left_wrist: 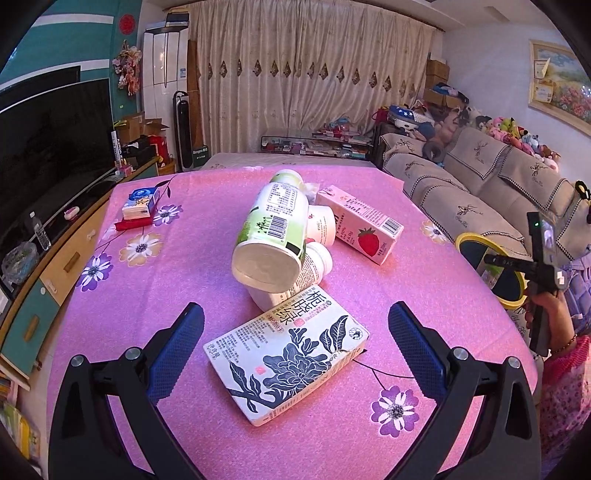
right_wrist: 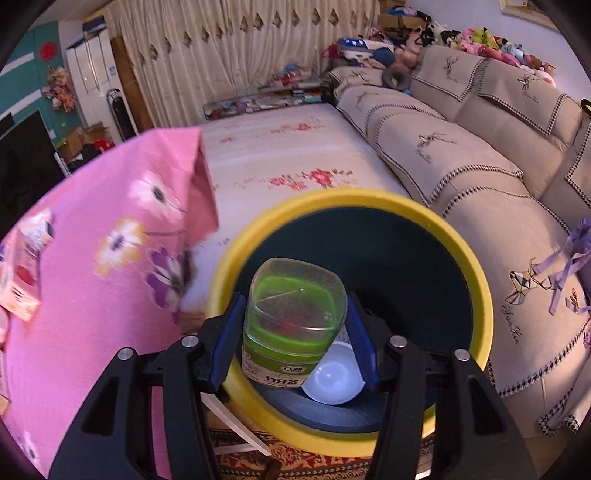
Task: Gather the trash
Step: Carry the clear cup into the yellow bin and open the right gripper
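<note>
A green jar is clamped in the right gripper above the yellow-rimmed bin (a white object lies inside). The left gripper is held wide apart over a floral carton on the pink table.

Beyond my worktop, draped in a pink flowered cloth, cream curtains with a row of diamond motifs fill the far wall. To my left a dark television stands on a low cabinet with teal and wood drawer fronts, against a teal wall. A white cupboard and a tall tower fan stand in the corner. On my right runs a beige sofa with patterned covers, soft toys piled along its back. A framed flower picture hangs above it. A low bed with a floral sheet lies between worktop and sofa, and a red patterned rug covers the floor.
</note>
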`<state>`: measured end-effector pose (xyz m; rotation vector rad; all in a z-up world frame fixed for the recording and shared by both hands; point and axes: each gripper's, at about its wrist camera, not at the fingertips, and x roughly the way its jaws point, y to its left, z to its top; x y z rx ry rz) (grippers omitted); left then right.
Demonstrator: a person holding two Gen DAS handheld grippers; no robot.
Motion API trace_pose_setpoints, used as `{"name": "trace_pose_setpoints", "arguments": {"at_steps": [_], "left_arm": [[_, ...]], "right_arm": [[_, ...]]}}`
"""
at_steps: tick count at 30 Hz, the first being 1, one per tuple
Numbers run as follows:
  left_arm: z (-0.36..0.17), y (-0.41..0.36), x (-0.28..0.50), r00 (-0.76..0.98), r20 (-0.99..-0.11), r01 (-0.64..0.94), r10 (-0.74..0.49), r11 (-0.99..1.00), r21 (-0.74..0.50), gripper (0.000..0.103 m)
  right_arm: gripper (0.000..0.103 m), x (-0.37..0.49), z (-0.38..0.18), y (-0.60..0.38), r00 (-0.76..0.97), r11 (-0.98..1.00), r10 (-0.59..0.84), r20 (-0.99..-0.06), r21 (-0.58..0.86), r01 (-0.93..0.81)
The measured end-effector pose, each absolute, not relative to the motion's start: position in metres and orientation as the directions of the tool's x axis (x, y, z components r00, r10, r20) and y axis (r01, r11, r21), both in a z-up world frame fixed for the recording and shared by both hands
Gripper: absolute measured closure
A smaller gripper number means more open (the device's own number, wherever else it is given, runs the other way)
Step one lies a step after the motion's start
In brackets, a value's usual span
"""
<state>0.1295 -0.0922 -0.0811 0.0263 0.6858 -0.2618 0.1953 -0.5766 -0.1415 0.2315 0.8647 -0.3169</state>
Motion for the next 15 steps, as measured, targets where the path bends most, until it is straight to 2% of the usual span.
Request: {"name": "trace_pose_setpoints", "arguments": {"at_steps": [7,15], "left_arm": [[-0.087,-0.095,0.133,0.730,-0.642,0.257,-0.235,0.964,-0.060,0.005],[-0.094,-0.095,0.138,0.715,-0.654,0.264,-0.246,0.962,-0.073,0.005]], "right_arm": [[0.050,0.204,-0.179,-0.588,0.518,0.909,-0.209,-0.829,0.031,0.416],[0.050,0.207,-0.187,-0.589,0.489,0.904,-0.213,-0.846,0.019,0.427]]}}
